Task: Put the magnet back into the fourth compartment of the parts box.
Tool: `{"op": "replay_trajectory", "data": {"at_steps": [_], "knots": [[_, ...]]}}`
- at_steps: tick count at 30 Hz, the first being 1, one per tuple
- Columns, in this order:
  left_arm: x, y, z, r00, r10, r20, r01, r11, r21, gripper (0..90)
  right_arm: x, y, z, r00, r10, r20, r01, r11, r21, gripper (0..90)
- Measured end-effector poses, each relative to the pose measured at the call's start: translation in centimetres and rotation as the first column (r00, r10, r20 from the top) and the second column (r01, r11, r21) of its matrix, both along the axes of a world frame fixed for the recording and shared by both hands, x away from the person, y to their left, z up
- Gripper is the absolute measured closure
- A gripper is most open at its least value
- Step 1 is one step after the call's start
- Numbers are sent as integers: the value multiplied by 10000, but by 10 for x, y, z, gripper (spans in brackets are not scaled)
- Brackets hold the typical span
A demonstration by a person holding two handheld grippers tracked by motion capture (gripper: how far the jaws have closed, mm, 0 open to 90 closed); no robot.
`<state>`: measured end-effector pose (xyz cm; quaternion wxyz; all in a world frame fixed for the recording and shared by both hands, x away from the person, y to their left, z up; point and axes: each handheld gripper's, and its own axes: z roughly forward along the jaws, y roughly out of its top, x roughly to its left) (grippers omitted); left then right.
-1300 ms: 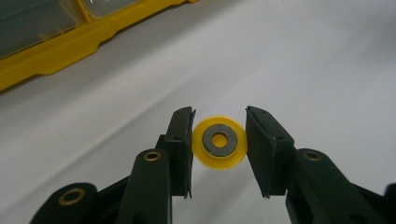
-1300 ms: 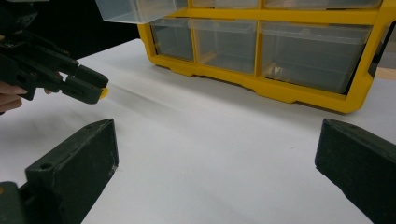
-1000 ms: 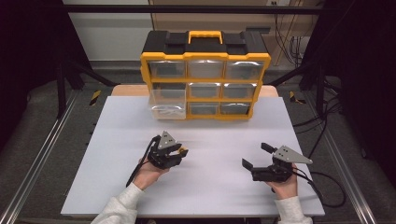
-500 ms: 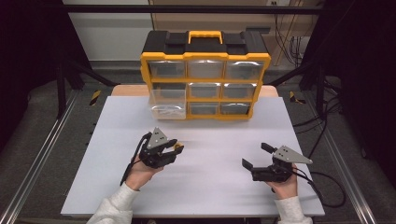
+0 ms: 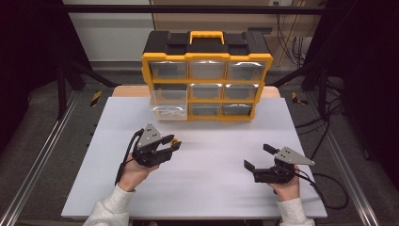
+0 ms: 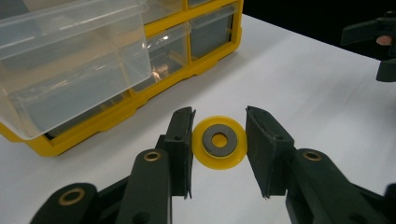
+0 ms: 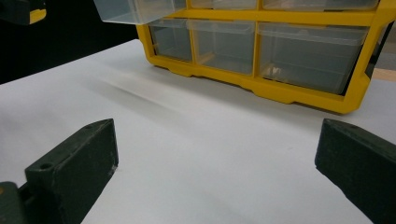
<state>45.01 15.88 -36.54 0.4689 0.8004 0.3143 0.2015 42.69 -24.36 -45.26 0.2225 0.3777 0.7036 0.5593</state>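
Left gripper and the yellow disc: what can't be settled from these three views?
- Left gripper: left gripper view leaves its grip on the yellow disc unclear; a gap shows at one jaw.
- High view: disc too small to judge.
- Pulled-out drawer: clear walls glare, contents unreadable.

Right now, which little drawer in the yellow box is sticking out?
It is the left drawer of the middle row in the yellow organizer box. Its clear front juts out over the white table, while the other eight drawers sit flush in their slots.
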Motion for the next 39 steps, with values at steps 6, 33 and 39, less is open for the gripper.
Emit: {"op": "replay_trajectory", "data": {"at_steps": [6,33,39], "knots": [[2,4,10,9998,15,188,-14,10000,-70,623,0,0,0,10000,-21,-2,21,10000,6,0],[22,8,68,9970,91,773,-81,9999,-123,623,1,0,0,10000,-43,62,43,10000,-45,0],[29,7,76,9967,128,802,-129,9999,2,623,1,0,-1,10000,-38,55,38,10000,-48,0]]}}
